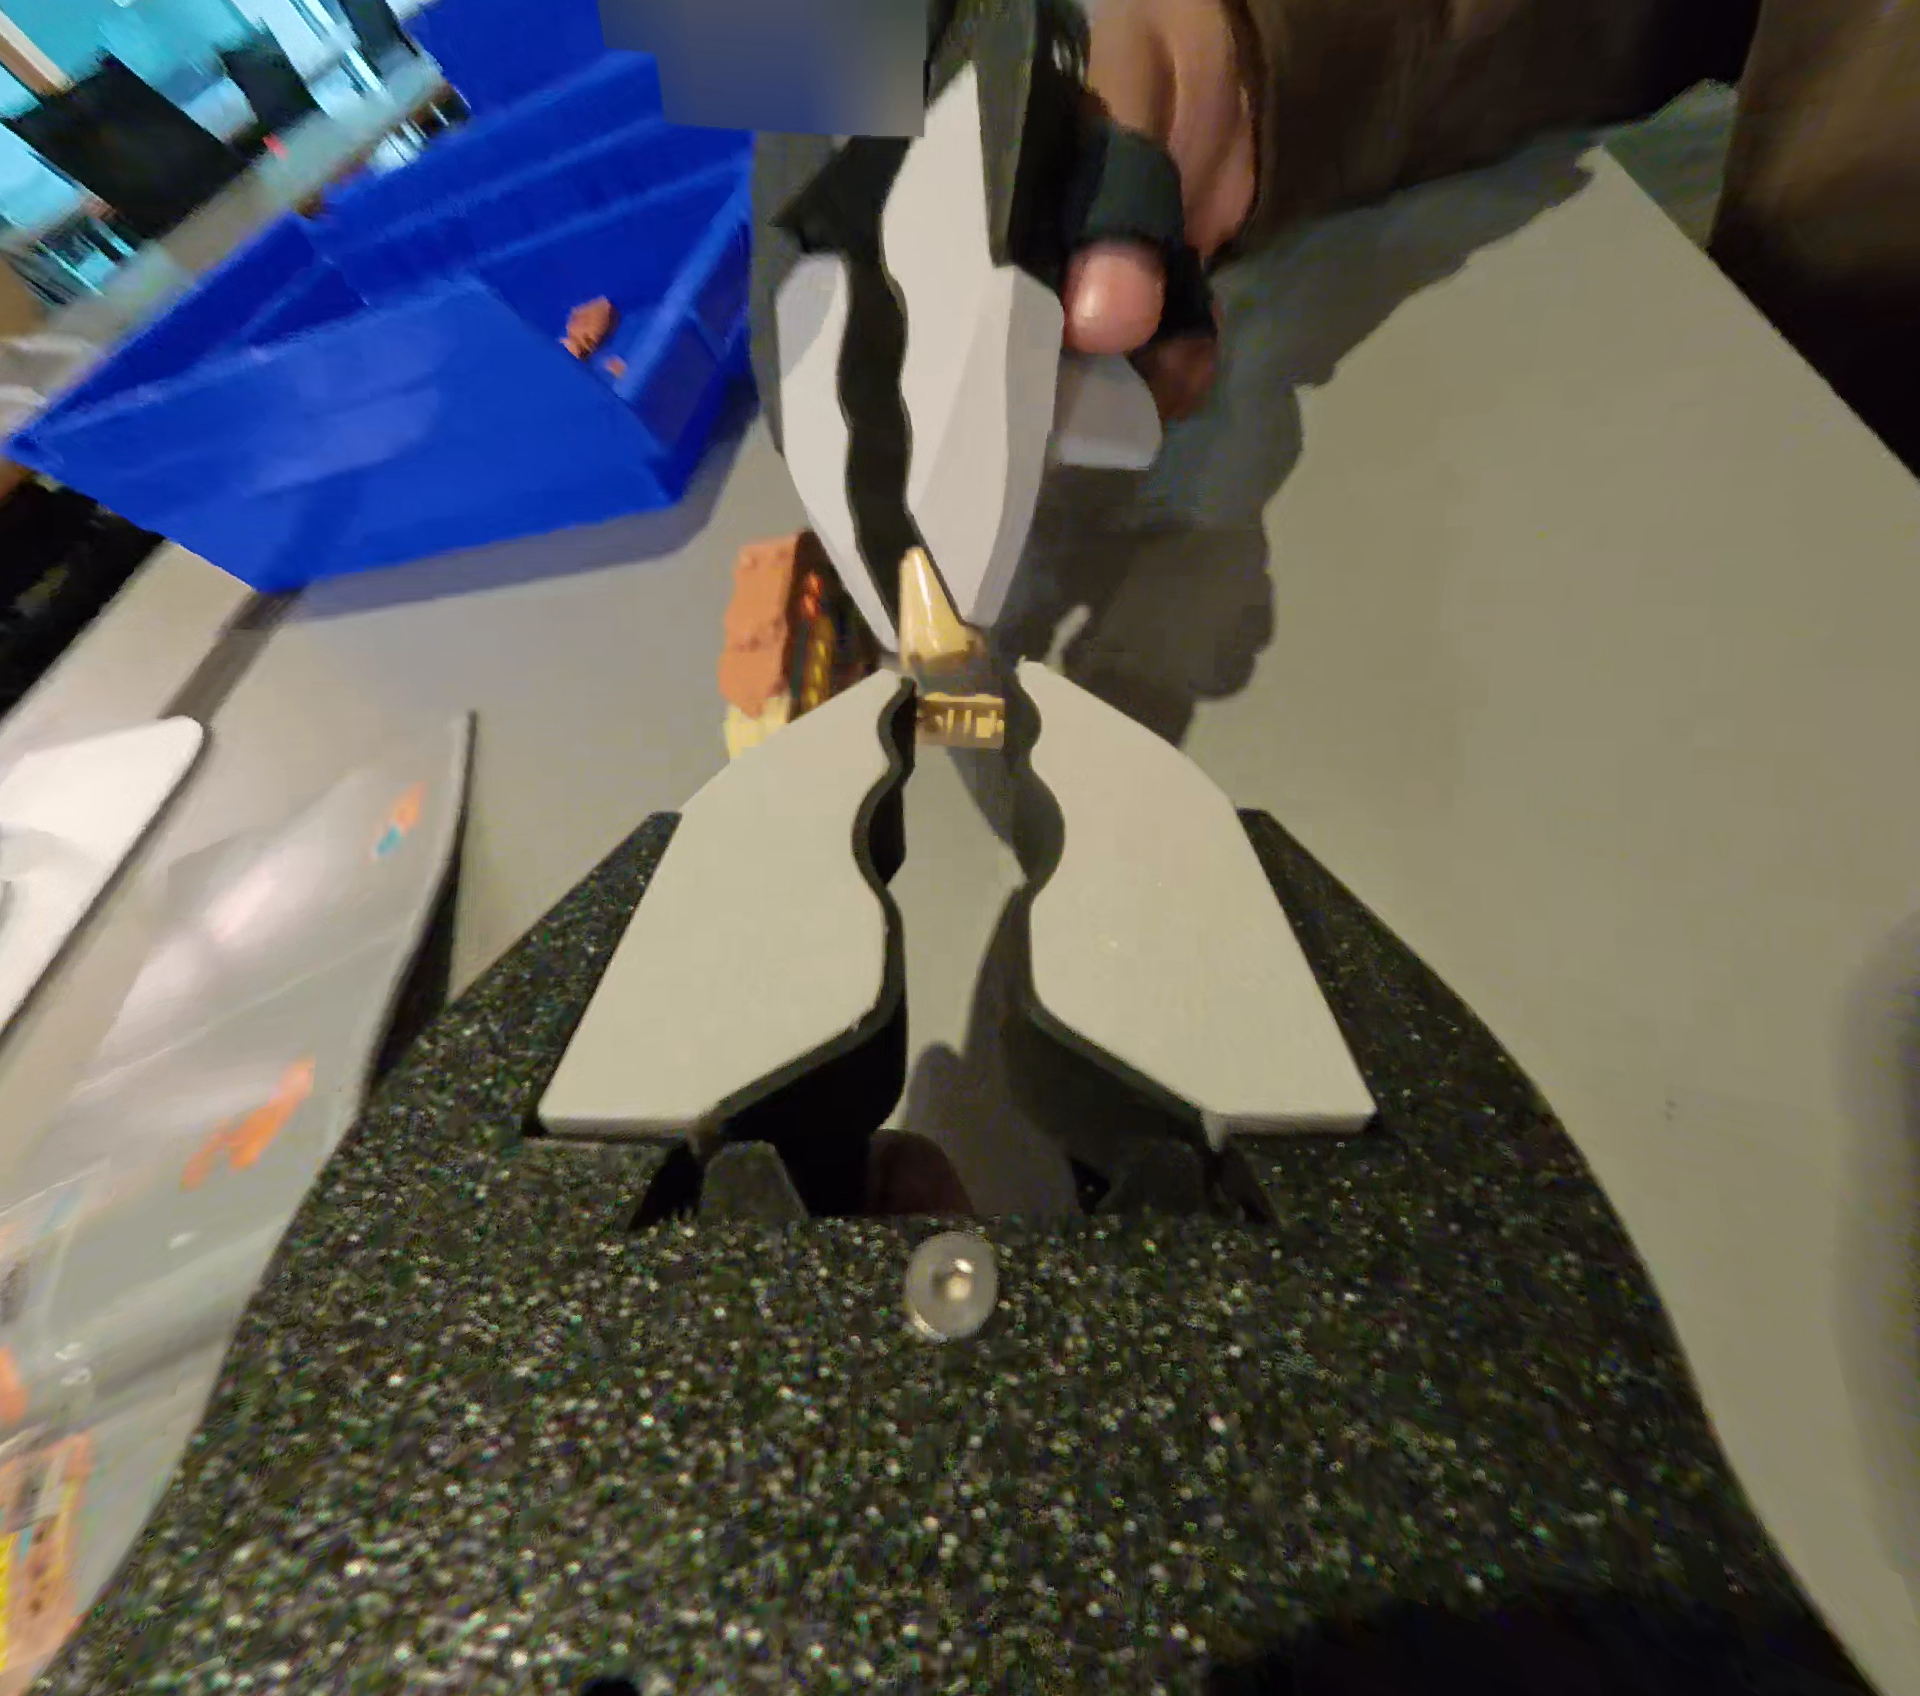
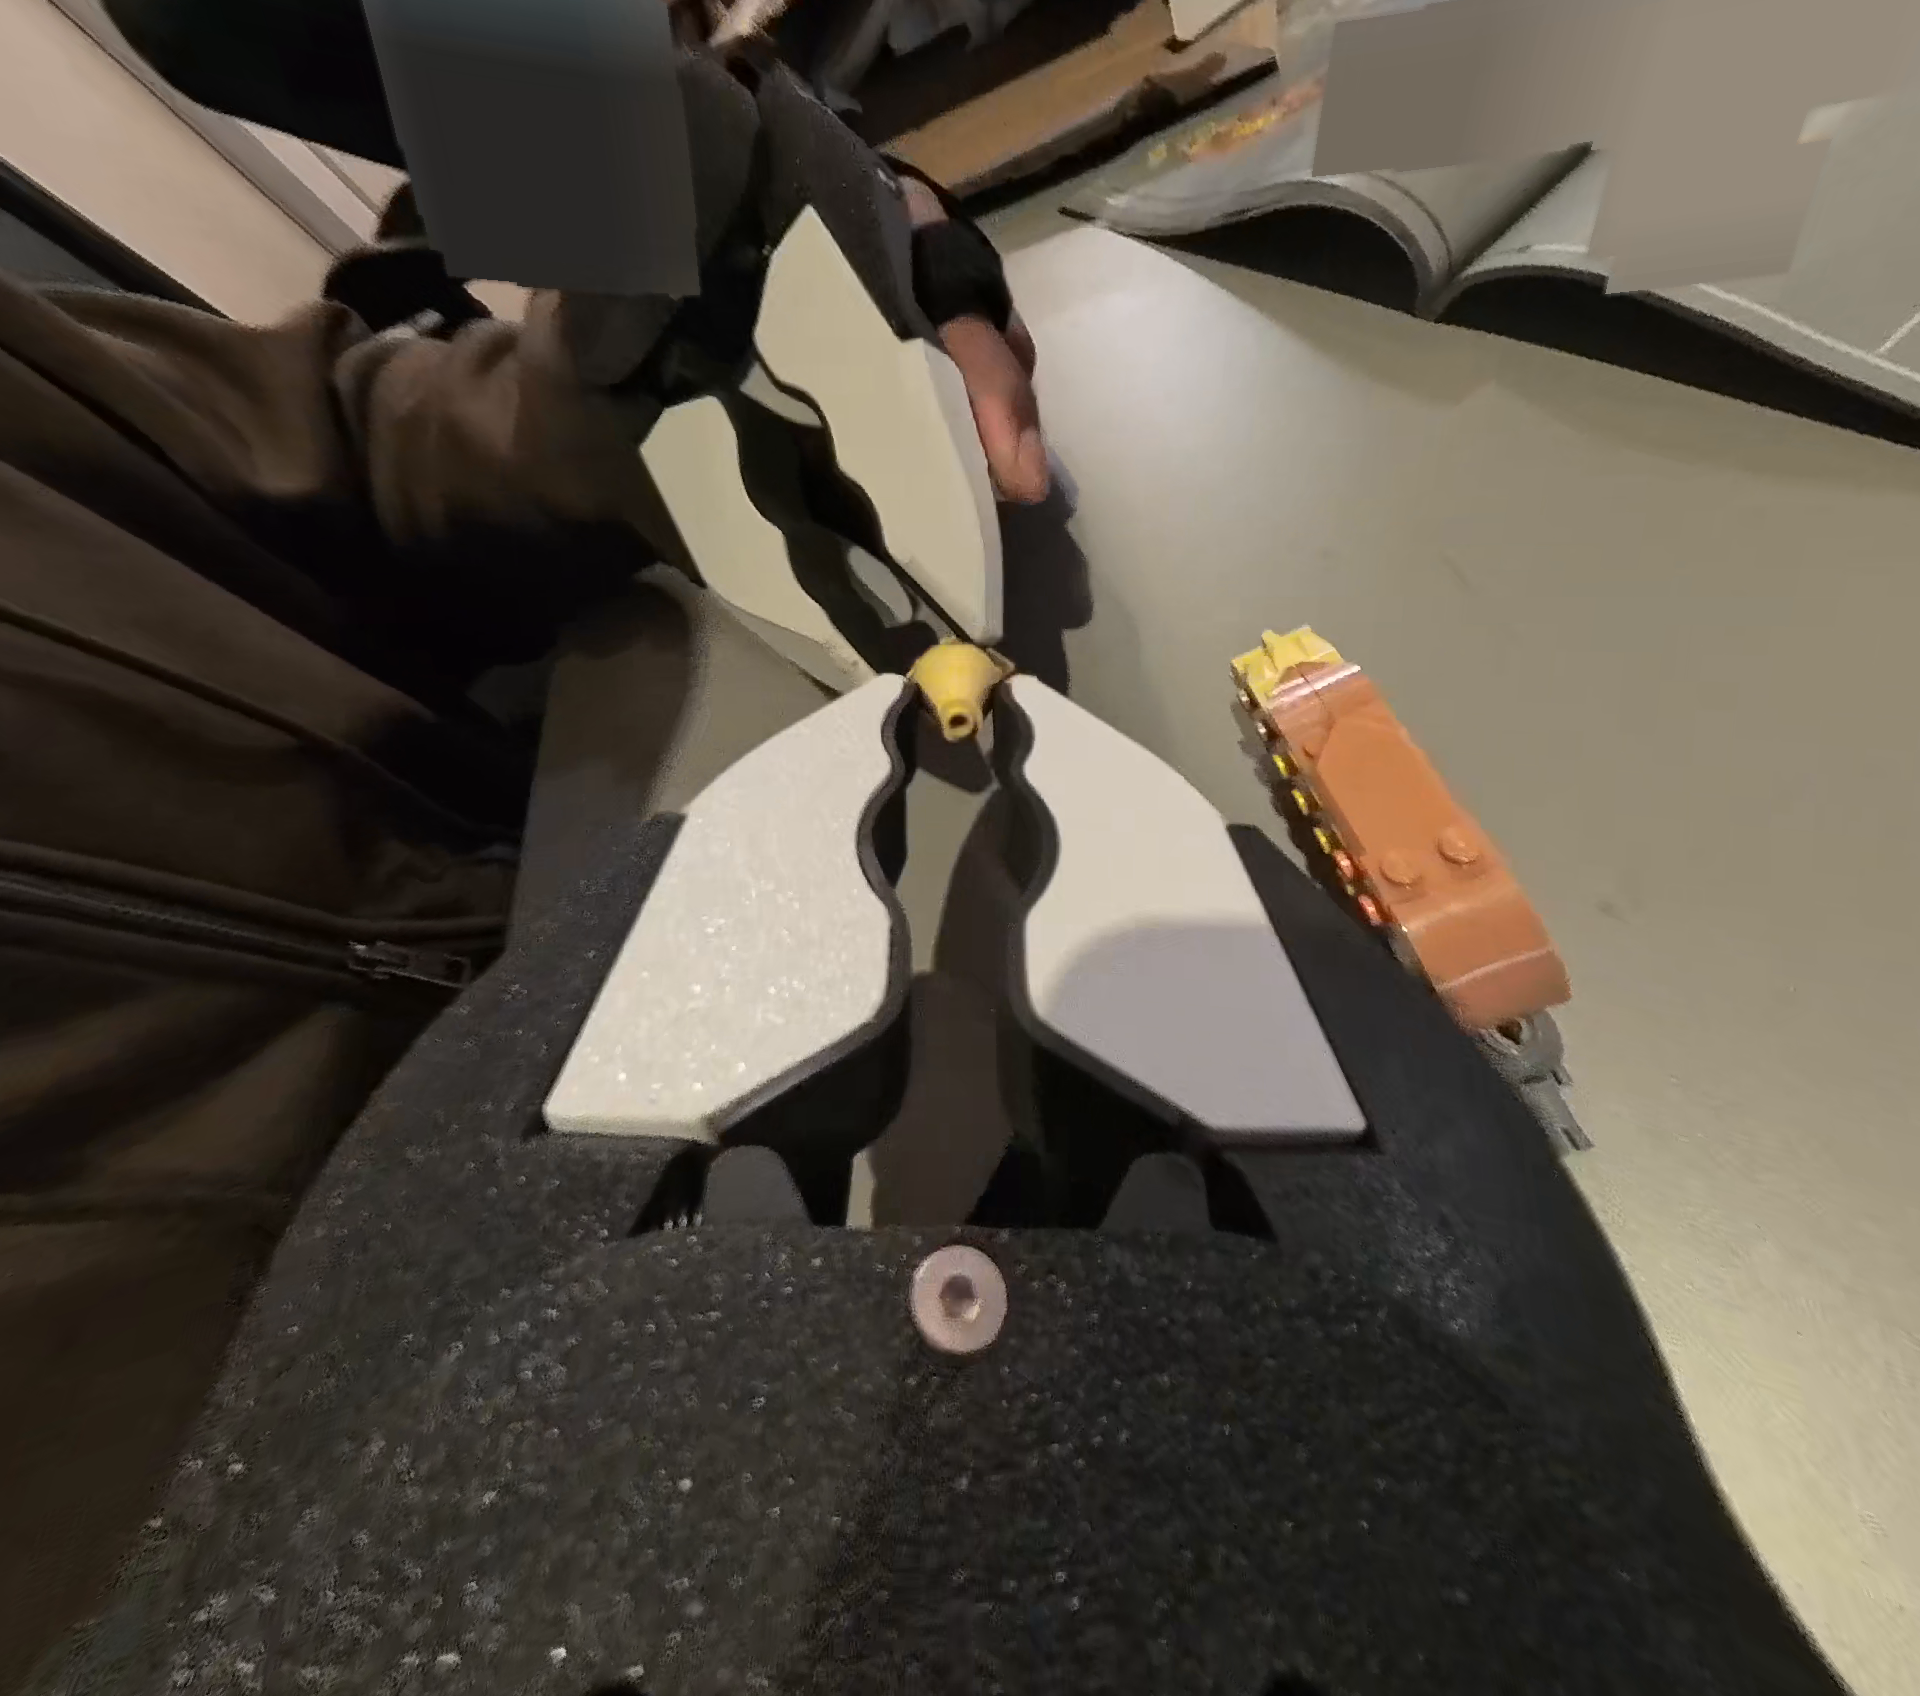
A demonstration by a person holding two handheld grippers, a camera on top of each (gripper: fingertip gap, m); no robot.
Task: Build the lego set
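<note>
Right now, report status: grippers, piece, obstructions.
Left gripper shut on tan plate. Right gripper shut on tan cone, tip to tip above plate. Brown build lies on table alongside, apart. Nothing between.

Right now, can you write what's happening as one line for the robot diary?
left gripper: shut on tan plate | right gripper: shut on tan cone | pieces meeting tip to tip | brown build: on table, untouched
</note>
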